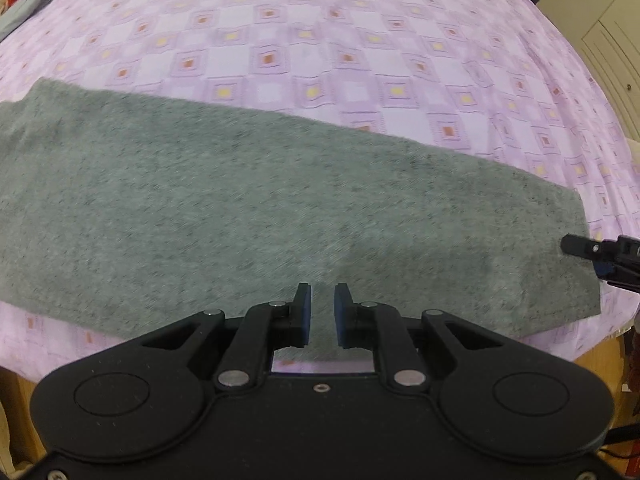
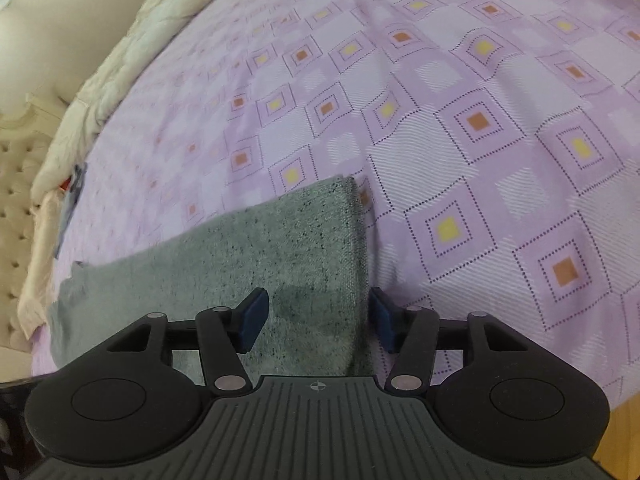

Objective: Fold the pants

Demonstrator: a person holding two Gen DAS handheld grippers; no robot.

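We see the gray pants (image 1: 280, 200) lying flat as 1 long strip across the purple bedsheet (image 1: 320, 40). Our left gripper (image 1: 322, 316) hovers over the pants' near edge, fingers nearly closed, grasping nothing. Our right gripper (image 2: 316, 320) straddles the pants' end hem (fingers apart, not pinching). We should pinch both layers squarely before lifting.
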